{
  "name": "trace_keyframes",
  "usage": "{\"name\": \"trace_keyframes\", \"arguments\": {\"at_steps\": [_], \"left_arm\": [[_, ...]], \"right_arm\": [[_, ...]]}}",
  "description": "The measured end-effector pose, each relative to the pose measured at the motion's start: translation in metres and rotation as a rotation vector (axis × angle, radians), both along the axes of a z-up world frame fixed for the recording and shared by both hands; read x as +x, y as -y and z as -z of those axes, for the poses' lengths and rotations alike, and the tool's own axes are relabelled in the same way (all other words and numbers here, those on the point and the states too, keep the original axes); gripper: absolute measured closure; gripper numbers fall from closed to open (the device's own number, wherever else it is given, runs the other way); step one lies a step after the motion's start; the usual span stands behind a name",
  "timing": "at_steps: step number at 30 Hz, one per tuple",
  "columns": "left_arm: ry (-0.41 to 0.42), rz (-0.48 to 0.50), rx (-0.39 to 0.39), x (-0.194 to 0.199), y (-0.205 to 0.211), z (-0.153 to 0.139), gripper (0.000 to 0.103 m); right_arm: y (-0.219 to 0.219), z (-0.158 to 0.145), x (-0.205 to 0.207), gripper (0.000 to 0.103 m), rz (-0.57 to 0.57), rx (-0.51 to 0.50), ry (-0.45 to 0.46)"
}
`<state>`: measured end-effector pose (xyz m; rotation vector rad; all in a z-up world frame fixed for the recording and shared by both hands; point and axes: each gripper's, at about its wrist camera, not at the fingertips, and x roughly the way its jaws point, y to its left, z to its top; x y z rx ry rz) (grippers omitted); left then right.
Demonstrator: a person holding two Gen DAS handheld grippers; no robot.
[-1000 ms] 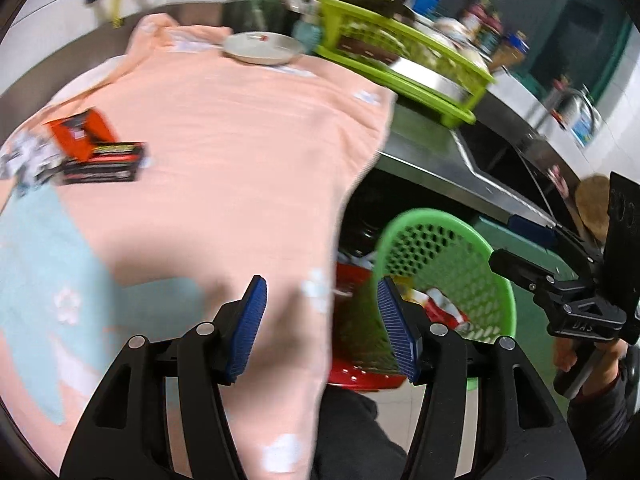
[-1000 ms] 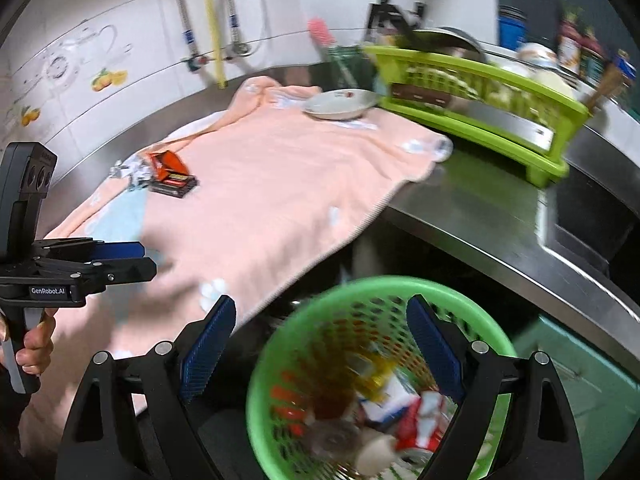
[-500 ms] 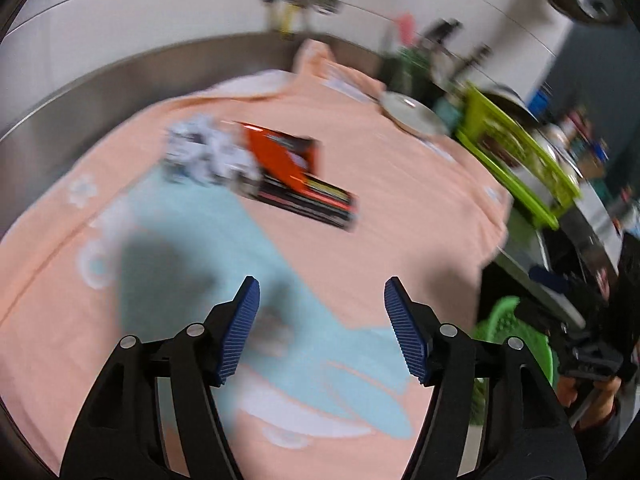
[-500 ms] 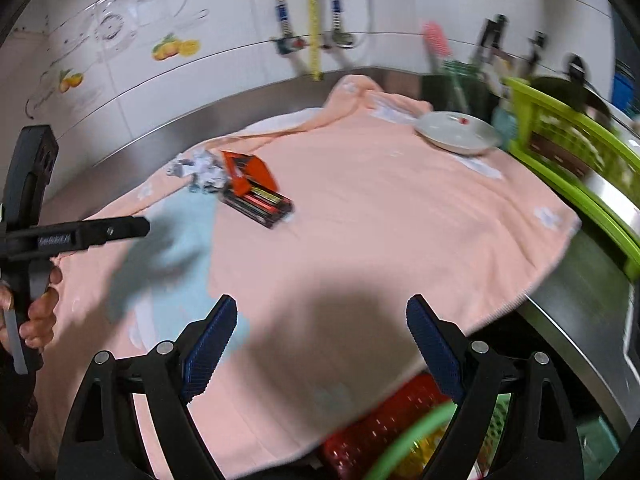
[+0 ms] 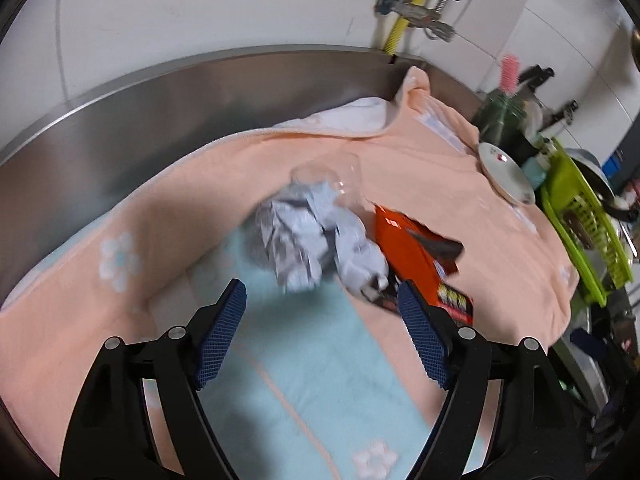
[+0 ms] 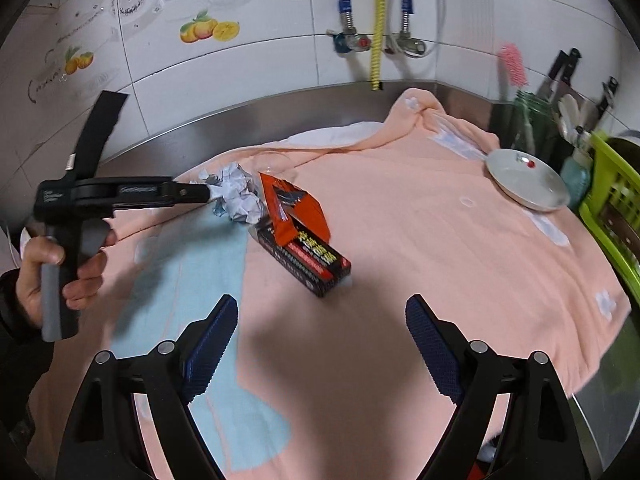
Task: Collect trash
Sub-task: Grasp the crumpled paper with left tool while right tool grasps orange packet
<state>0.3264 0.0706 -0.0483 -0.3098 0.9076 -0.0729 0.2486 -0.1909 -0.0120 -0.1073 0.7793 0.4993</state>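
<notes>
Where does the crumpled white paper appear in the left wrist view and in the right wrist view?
Left wrist view: the crumpled white paper lies at the centre, just ahead of the open left gripper.
Right wrist view: upper left of centre, at the tip of the left gripper, far ahead of the open right gripper.
Shared landmark: the orange wrapper touches the paper's right side in both views.

Left black two-finger gripper with blue ribbed pads (image 5: 322, 334): jaws spread wide, nothing between them, fingers pointing toward 12 o'clock in its own wrist view. In the right wrist view the same tool (image 6: 120, 194) lies level at 9 o'clock, its tip directed toward 3 o'clock, the bare left hand (image 6: 60, 268) wrapped around its grey handle. Right black two-finger gripper with blue ribbed pads (image 6: 320, 344): jaws likewise spread wide and empty, fingers pointing toward 12 o'clock.
</notes>
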Motion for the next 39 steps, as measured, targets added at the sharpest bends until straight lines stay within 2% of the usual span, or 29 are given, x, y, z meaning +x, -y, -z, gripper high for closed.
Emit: {"name": "trace_keyframes", "arguments": {"at_steps": [7,11,13,17,18,23,27,34,39], "left_arm": [[-0.025,-0.024,-0.059,0.034,-0.004,0.019,0.026],[-0.028,-0.03,-0.063,0.046,-0.004,0.029,0.028],[-0.031,-0.02,-0.085,0.048,-0.006,0.032,0.038],[-0.023,0.002,-0.13,0.048,-0.008,0.038,0.051],[-0.014,0.006,-0.139,0.046,-0.009,0.038,0.058],[0.008,0.027,-0.163,0.043,-0.012,0.036,0.073],[0.019,0.055,-0.169,0.041,-0.01,0.033,0.085],[0.029,0.076,-0.16,0.035,-0.012,0.03,0.087],[0.042,0.086,-0.171,0.026,-0.013,0.024,0.089]], "right_arm": [[-0.019,0.006,0.029,0.02,-0.041,-0.008,0.001],[-0.032,0.009,0.043,0.02,-0.069,-0.005,0.006],[-0.04,0.011,0.05,0.02,-0.082,-0.006,0.004],[-0.057,0.018,0.065,0.02,-0.107,-0.014,-0.003],[-0.061,0.02,0.069,0.02,-0.112,-0.016,-0.004],[-0.081,0.033,0.095,0.021,-0.122,-0.036,-0.018],[-0.088,0.042,0.113,0.03,-0.111,-0.029,-0.038],[-0.088,0.053,0.131,0.057,-0.07,-0.003,-0.081],[-0.08,0.049,0.131,0.069,-0.037,0.013,-0.074]]}}
